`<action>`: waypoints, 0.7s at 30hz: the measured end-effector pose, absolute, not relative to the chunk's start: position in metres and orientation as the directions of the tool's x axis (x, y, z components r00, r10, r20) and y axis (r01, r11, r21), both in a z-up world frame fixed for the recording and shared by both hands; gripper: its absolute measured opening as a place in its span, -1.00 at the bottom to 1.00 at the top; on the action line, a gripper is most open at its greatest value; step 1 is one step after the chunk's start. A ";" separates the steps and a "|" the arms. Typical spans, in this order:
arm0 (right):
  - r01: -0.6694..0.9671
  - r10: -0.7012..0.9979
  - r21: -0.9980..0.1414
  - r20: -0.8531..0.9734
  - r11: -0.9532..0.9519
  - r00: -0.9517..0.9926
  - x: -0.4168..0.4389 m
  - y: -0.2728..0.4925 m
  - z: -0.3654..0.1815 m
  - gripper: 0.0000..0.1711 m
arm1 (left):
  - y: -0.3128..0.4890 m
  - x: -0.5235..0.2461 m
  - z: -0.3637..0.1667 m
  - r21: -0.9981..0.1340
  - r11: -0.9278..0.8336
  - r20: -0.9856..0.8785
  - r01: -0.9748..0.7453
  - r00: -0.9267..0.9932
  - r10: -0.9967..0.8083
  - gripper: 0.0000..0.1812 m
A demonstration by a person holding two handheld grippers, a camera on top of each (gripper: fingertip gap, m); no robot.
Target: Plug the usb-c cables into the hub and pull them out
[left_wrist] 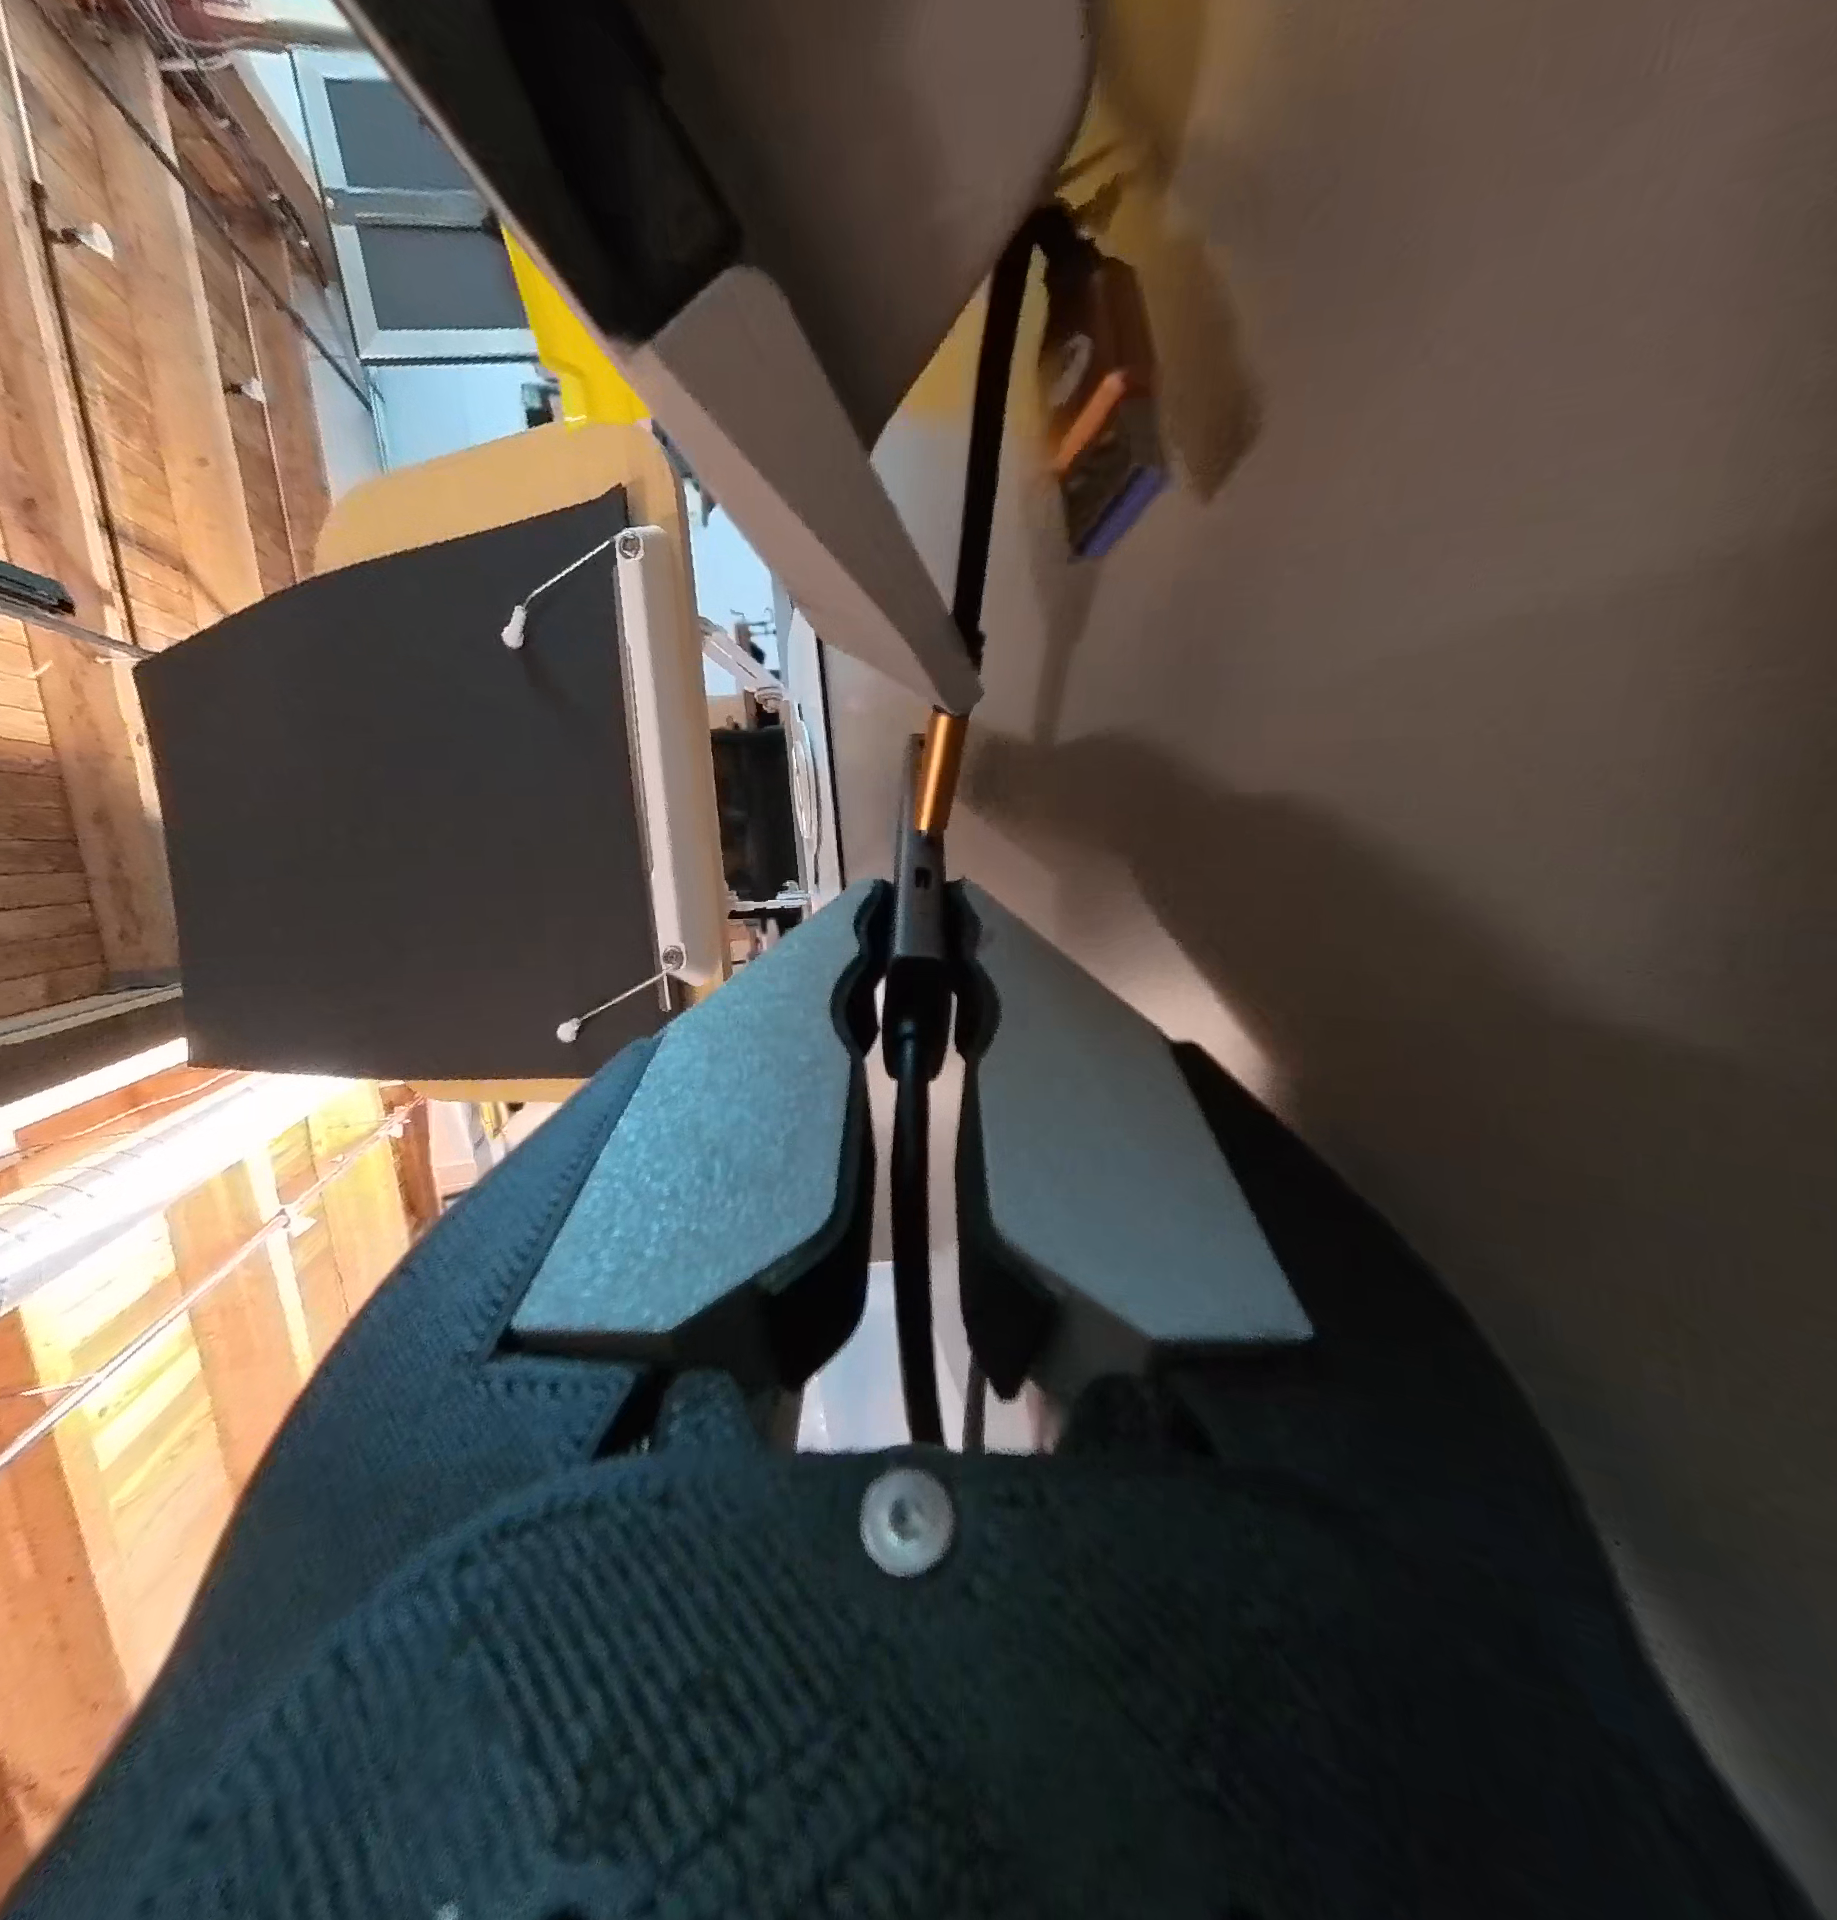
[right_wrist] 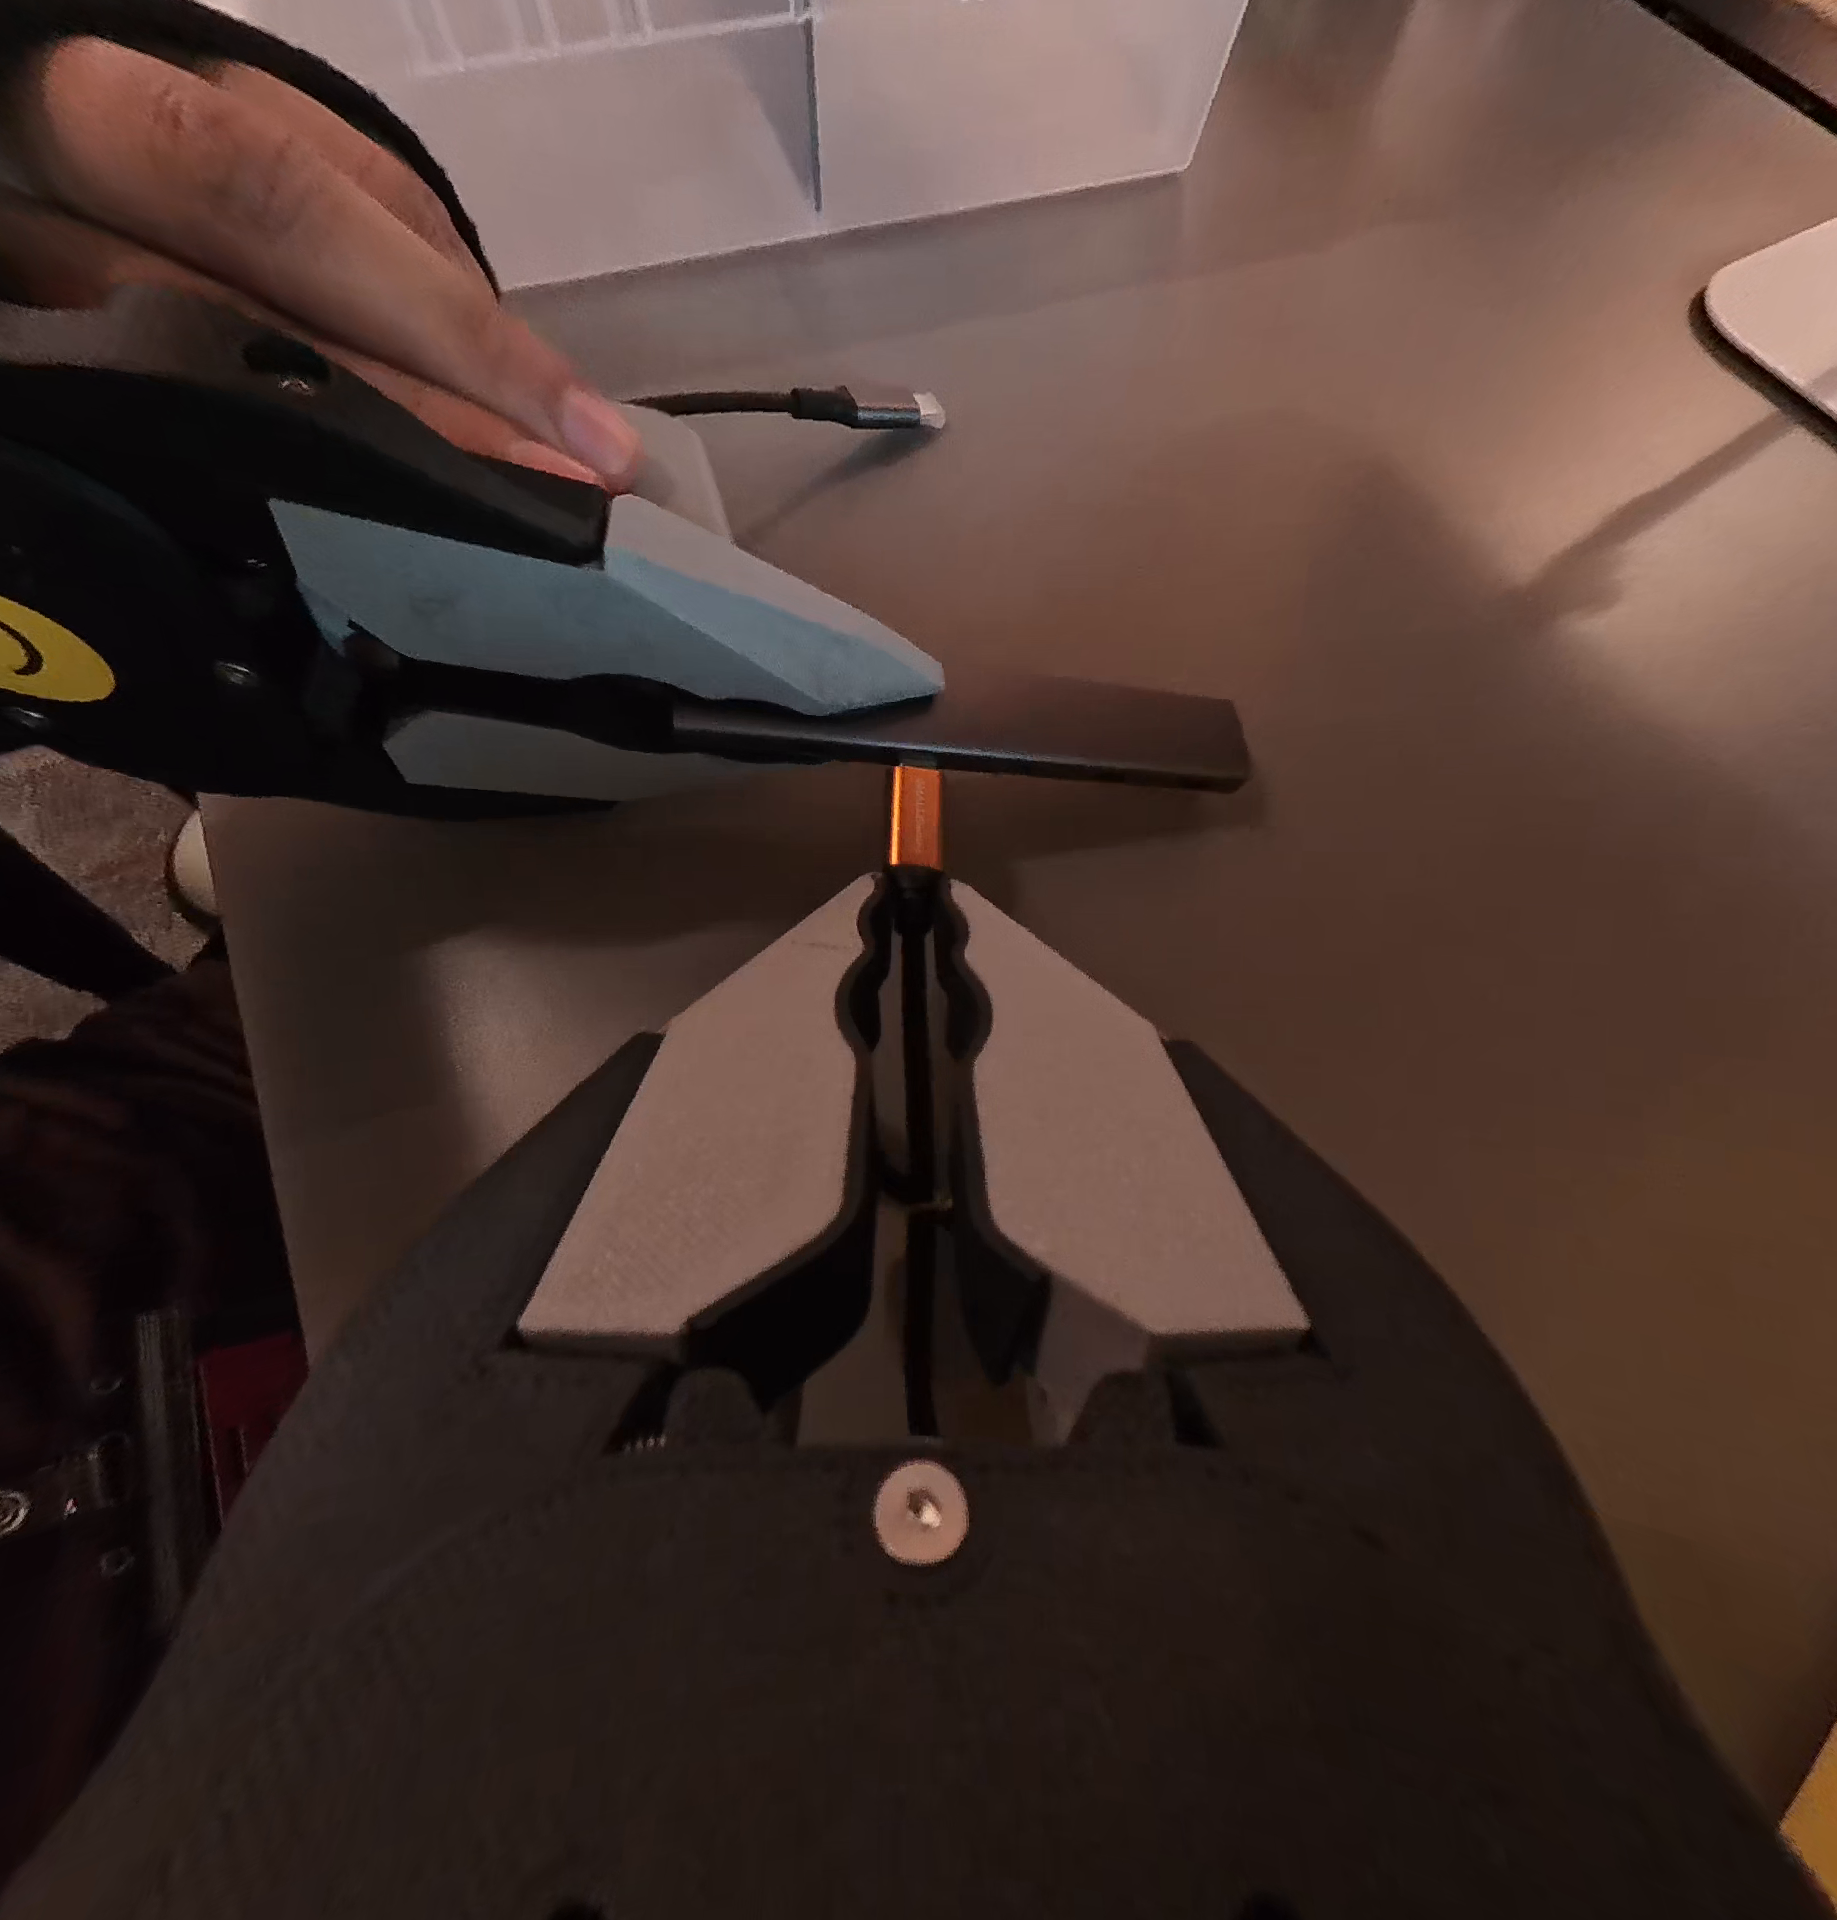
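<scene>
Two hand-held grippers are clamped: the left (right_wrist: 789,717) on the hub (right_wrist: 1049,743), the right (right_wrist: 914,894) on the orange-collared cable (right_wrist: 914,816), square to the hub's edge.

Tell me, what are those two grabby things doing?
A person holds a pinching tool in each hand. The left tool clamps a flat black hub and holds it just above the table. The right tool pinches a cable right behind its orange plug, and the plug's tip meets the hub's edge. Whether it is going in or coming out cannot be told. A second cable lies loose on the table behind.
</scene>
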State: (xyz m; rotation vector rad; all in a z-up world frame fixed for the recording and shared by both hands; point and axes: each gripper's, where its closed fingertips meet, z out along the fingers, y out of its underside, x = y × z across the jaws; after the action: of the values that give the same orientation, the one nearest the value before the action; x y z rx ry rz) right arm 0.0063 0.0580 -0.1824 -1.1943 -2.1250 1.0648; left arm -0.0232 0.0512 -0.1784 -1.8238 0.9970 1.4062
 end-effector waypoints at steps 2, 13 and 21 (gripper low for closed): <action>0.483 0.857 -0.814 0.034 0.323 -0.515 0.007 0.057 -0.182 -0.94 | 0.050 -0.022 -0.178 -0.050 -0.517 -0.967 -0.854 0.170 -0.188 -0.93; 0.484 0.835 -0.820 -0.013 0.307 -0.550 0.011 0.055 -0.180 -0.94 | 0.048 -0.014 -0.176 -0.089 -0.497 -0.961 -0.863 0.206 -0.184 -0.94; 0.473 0.811 -0.831 -0.047 0.292 -0.584 0.014 0.054 -0.176 -0.94 | 0.047 -0.010 -0.175 -0.144 -0.479 -0.948 -0.866 0.260 -0.186 -0.94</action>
State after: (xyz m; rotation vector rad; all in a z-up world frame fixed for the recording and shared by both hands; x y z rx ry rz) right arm 0.0142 0.0536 -0.1760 -1.1535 -2.1831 1.2022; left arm -0.0100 0.0472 -0.1754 -1.8403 0.9567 1.2502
